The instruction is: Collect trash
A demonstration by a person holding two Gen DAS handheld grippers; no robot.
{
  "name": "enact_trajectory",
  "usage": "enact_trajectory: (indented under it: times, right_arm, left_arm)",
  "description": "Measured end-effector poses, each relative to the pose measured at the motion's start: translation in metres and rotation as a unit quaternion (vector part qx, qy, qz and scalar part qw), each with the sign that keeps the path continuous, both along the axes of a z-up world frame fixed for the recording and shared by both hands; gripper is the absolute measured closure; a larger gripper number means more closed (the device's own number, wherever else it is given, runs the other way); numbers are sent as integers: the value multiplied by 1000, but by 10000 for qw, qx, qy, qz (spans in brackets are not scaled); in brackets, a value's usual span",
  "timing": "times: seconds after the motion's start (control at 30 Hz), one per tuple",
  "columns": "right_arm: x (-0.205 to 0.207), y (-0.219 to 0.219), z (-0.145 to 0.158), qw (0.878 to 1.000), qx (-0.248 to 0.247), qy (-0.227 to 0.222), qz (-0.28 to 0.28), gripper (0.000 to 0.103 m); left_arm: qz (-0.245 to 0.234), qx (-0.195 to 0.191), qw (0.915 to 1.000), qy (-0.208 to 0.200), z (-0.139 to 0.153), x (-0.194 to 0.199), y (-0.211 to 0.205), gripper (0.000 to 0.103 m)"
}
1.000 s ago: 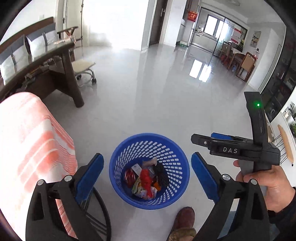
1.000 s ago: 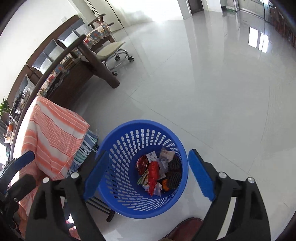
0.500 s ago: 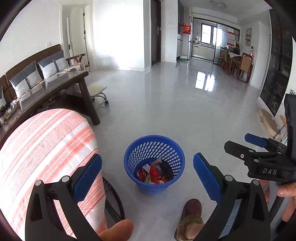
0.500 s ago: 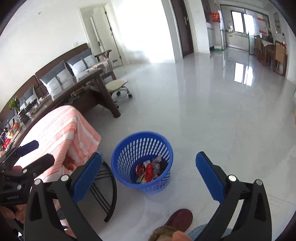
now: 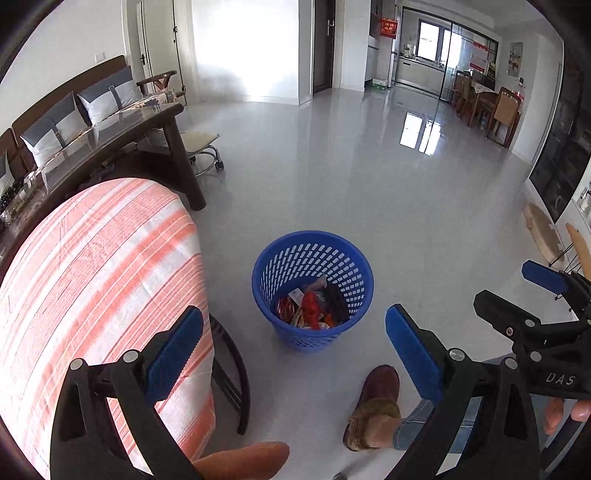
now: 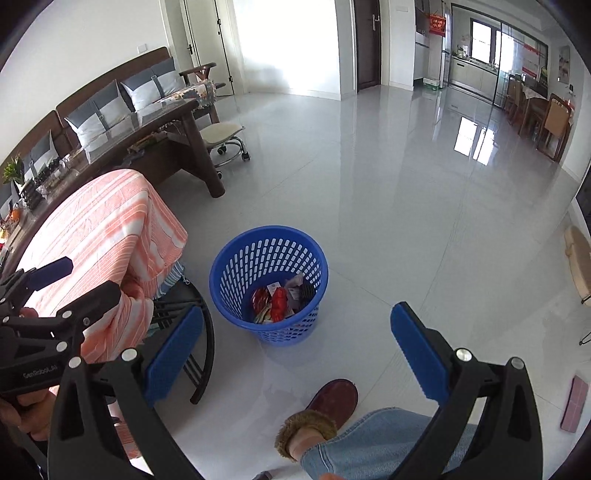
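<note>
At the far left stands one surface (image 5: 92,258) under an orange and white striped cloth (image 6: 107,229), and behind it one long dark wooden table (image 5: 122,129), one sofa with grey and white cushions (image 6: 110,103) and one small stool on wheels (image 6: 225,136). The left gripper (image 5: 293,343) hangs with its jaws wide and nothing between them; in the right wrist view its black body reads "GenRobot.AI", not fully sharp. In the middle, on the glossy grey floor (image 5: 369,184), stands one blue basket (image 5: 314,266) with a perforated wall. The trash (image 5: 314,306) lies at the bottom of it: red and orange wrappers, some white paper pieces and one dark item, too mixed to count exactly. In front of the basket is one foot in a dark red slipper (image 6: 332,398) with a fur edge, and a leg in blue jeans. The right gripper (image 6: 295,347) also has its jaws fully wide and empty; on its body, in the left wrist view, I can read "DAS". At the right are wooden dining chairs (image 5: 506,110) and a red hanging sign (image 5: 388,26) whose characters I cannot read. Compared with one second ago, both cameras are higher and farther back, so the basket looks smaller and more of the room is visible; the right jaws have become wider.
</note>
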State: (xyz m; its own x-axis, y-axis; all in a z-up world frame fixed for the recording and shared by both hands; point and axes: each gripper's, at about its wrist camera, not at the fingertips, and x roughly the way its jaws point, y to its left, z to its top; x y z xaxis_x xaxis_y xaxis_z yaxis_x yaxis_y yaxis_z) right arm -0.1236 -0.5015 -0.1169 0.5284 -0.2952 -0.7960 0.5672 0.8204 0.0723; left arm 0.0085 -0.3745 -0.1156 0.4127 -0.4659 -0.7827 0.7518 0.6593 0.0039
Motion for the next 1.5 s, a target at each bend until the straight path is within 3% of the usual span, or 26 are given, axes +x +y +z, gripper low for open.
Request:
enact_trajectory:
  times: [0.47, 1.5]
  right_arm:
    - [-4, 13, -4, 9996, 235, 165, -36, 5]
    - [-4, 17, 5, 9993, 350, 99, -13, 5]
  left_arm:
    - [93, 272, 9994, 205, -12, 6, -7, 5]
    - [93, 324, 9992, 211, -4, 5, -11, 5]
